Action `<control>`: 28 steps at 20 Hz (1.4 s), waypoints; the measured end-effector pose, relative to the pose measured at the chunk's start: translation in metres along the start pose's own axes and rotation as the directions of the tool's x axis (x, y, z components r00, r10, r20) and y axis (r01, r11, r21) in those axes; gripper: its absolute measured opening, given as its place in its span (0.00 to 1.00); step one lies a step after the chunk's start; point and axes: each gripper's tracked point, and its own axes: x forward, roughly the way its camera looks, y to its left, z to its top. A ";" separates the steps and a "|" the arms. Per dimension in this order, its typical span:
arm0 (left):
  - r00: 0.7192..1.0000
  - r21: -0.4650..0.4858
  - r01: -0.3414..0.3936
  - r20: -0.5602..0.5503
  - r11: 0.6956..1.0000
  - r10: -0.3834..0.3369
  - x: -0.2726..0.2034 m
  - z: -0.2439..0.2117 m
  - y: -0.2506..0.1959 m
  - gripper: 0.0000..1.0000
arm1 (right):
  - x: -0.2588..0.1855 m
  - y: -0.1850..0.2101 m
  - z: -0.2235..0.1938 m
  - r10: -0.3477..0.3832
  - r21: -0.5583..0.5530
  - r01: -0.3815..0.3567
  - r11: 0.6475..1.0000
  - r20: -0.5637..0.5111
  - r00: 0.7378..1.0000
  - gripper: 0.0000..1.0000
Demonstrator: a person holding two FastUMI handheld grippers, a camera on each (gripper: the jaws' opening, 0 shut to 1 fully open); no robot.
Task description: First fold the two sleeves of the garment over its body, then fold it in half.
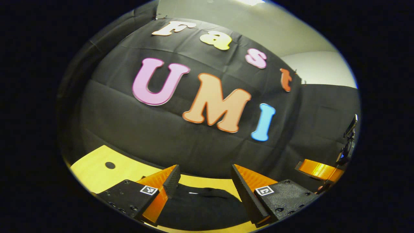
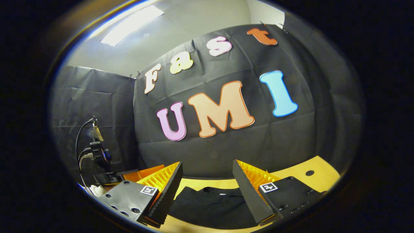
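While both pairs of tongs hung above the worktop, neither had hold of anything: the left tongs [image 1: 204, 181] stood wide, with clear air between the two fingers, and the right tongs [image 2: 207, 179] stood just as wide and as bare. Below and beyond the fingers in each view lay the dark garment [image 1: 202, 207], spread low on the yellow worktop [image 1: 97, 168], apart from the fingers and not yet touched. In the right gripper view the garment [image 2: 210, 204] lay between the fingers' lines, with a small pale mark near its far edge, perhaps a neck label; its sleeves could not be made out against the dark body.

Judged from its flat, creased lie, the garment looked to be light, soft cloth that would droop and bunch when lifted, not slippery and not fragile. A pinch at a sleeve's cuff or outer edge seemed the best hold, each pair of tongs taking its own side so the sleeve could be drawn over the body without dragging the whole piece. No fold appeared begun.

Farther from the garment, a round hole [image 1: 110, 165] pierced the worktop, the booth's black cloth wall [image 1: 194, 142] rose behind its far edge, and a small device on a stand with cables [image 2: 97, 152] stood off to one side.
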 end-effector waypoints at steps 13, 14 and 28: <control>1.000 0.142 0.020 -0.005 0.990 -0.020 -0.095 -0.035 -0.100 0.92 | -0.174 0.013 0.014 -0.081 -0.086 0.099 0.991 0.196 0.977 0.99; 1.000 0.160 -0.013 0.003 0.987 0.013 -0.108 -0.036 -0.096 0.91 | -0.182 0.013 0.009 -0.066 -0.081 0.082 0.993 0.181 0.981 0.97; 0.965 0.180 -0.261 0.027 0.948 0.260 -0.181 -0.045 -0.048 0.93 | -0.204 0.014 -0.006 0.061 0.024 -0.065 0.998 0.137 0.989 1.00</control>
